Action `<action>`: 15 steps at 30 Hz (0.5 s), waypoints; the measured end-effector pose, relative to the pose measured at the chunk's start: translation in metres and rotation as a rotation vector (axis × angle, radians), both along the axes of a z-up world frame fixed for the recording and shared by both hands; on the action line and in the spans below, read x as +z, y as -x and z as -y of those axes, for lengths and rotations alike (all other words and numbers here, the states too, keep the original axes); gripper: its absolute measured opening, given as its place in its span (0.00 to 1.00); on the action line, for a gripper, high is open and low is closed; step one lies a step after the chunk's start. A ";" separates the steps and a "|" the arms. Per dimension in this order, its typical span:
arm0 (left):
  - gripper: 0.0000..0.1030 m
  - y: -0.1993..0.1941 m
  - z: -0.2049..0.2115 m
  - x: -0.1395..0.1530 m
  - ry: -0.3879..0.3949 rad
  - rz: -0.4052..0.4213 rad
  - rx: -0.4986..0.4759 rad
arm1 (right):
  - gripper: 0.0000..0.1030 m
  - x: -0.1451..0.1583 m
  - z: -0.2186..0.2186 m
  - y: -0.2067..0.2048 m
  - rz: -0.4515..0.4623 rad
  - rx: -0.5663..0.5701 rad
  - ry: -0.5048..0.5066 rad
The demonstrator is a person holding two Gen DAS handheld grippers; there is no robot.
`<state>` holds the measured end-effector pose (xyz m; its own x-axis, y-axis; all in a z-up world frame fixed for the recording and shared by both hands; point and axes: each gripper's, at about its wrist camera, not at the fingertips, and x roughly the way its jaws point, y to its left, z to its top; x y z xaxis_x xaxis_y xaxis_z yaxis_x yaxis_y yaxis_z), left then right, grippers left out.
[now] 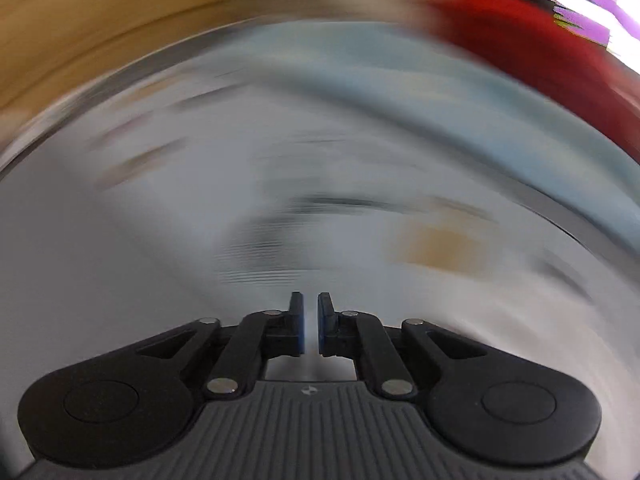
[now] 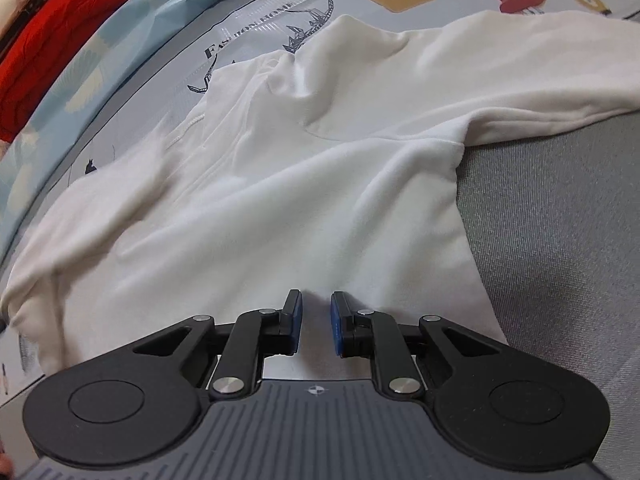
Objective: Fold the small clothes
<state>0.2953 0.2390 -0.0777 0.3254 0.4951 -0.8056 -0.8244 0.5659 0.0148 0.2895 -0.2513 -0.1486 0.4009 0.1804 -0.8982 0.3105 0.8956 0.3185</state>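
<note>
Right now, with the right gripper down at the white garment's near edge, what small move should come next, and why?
Probably lift the right gripper a little and carry the hem toward the collar. Its jaws stand narrow with white garment cloth bunched between them, and the garment lies spread flat on the printed tablecloth. The left gripper looks empty in a blurred view, so it can't help yet.

I seem to be working in a home, likely on a bed or a cloth-covered table. Under me lies a printed sheet (image 2: 256, 20) in pale blue and grey, with cartoon pictures and the words "Fashion Home". A white garment (image 2: 320, 168) is spread across it, and red clothing (image 2: 60, 32) is heaped at the far edge, beside a grey woven surface (image 2: 560, 240).
</note>
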 end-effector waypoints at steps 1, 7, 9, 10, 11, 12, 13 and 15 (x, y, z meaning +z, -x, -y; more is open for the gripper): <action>0.08 0.020 -0.030 -0.004 0.051 -0.016 0.159 | 0.16 0.000 -0.002 0.000 0.000 -0.001 0.007; 0.21 0.014 -0.027 0.018 0.089 0.112 -0.093 | 0.16 0.002 -0.015 0.001 0.004 0.001 0.069; 0.26 -0.013 0.008 0.019 0.150 0.186 -0.376 | 0.16 0.004 -0.017 0.000 0.004 -0.001 0.090; 0.27 -0.020 0.023 0.019 0.166 0.210 -0.472 | 0.16 0.008 -0.019 0.001 0.011 -0.012 0.110; 0.31 -0.028 0.044 0.017 0.171 0.214 -0.595 | 0.18 0.012 -0.019 0.003 0.028 -0.028 0.133; 0.31 -0.032 0.065 0.013 0.156 0.207 -0.687 | 0.19 0.017 -0.020 0.006 0.057 -0.042 0.144; 0.31 -0.035 0.084 0.009 0.120 0.196 -0.768 | 0.19 0.023 -0.021 0.009 0.096 -0.049 0.134; 0.32 -0.033 0.122 -0.002 0.028 0.174 -0.916 | 0.20 0.028 -0.022 0.010 0.143 -0.033 0.101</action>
<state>0.3287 0.1175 -0.0797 0.6968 -0.0337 -0.7164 -0.0452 0.9948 -0.0908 0.2791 -0.2294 -0.1203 0.5298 0.0764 -0.8447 0.2985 0.9154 0.2701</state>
